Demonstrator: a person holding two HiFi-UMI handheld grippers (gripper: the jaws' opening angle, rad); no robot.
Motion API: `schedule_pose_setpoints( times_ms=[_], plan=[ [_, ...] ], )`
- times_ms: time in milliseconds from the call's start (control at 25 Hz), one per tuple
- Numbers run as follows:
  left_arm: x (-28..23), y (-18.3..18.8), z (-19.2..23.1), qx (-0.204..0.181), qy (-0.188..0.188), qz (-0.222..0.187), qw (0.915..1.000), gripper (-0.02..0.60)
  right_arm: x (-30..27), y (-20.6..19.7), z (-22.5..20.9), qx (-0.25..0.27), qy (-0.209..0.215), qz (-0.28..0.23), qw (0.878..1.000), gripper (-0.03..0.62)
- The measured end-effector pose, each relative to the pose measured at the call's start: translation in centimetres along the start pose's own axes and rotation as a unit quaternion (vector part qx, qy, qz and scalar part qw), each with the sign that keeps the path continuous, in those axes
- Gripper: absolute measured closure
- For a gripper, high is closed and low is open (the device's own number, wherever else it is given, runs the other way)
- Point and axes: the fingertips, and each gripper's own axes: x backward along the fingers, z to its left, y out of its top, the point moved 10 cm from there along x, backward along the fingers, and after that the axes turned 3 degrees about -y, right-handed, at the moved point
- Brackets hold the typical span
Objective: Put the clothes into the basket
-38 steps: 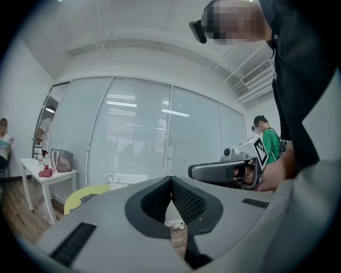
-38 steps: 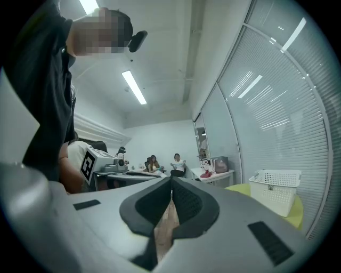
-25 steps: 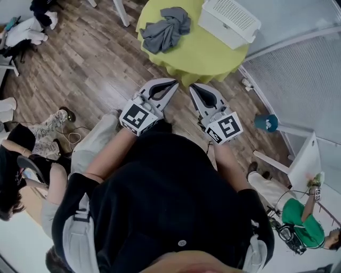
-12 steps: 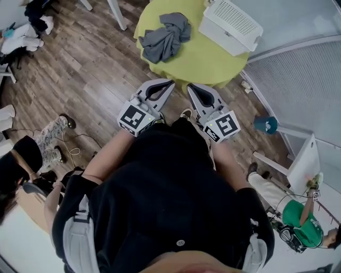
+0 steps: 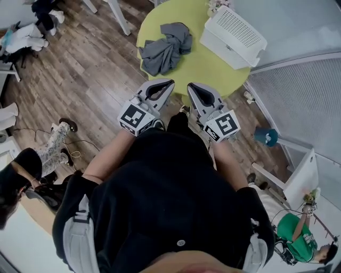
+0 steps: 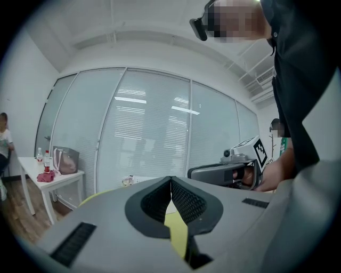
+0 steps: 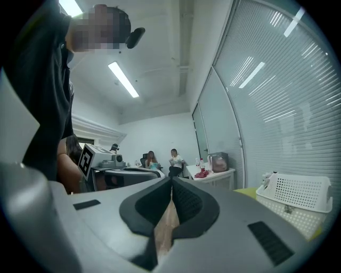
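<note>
A crumpled grey garment (image 5: 166,47) lies on the round yellow-green table (image 5: 202,61). A white perforated basket (image 5: 234,36) stands at the table's far right, also visible in the right gripper view as the basket (image 7: 295,198). My left gripper (image 5: 171,82) is shut and empty, held level just short of the table's near edge. My right gripper (image 5: 189,86) is beside it, also shut with nothing between its pads. In the left gripper view the jaws (image 6: 171,180) meet at the tips, and the right gripper (image 6: 224,171) shows to the side.
Wooden floor surrounds the table. White chair legs (image 5: 118,16) stand to the table's left. A white side table with a bag and bottles (image 6: 53,170) stands by the glass wall. People sit at the room's edges (image 7: 160,160). A teal object (image 5: 265,136) lies on the floor at right.
Both grippers have moved forward together toward the table, which now sits lower and closer in the head view. The jaws stayed shut.
</note>
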Motion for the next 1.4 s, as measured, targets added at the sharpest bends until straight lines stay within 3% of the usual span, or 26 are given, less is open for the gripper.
schedule_pose_setpoints(
  times_ms=[760, 1000, 1400],
  plan=[
    [-13.6, 2.2, 4.5, -0.006, 0.047, 0.014, 0.9988, 0.571, -2.9, 0.8, -15.5, -0.014, 0.06, 0.005, 0.998, 0.568],
    [-15.2, 1.4, 6.5, 0.008, 0.052, 0.026, 0.9983, 0.571, -4.7, 0.4, -17.8, -0.018, 0.063, 0.014, 0.998, 0.568],
    [-17.0, -0.8, 13.8, 0.014, 0.036, 0.068, 0.9969, 0.571, -10.3, -1.2, -19.6, -0.025, 0.029, 0.041, 0.998, 0.568]
  ],
)
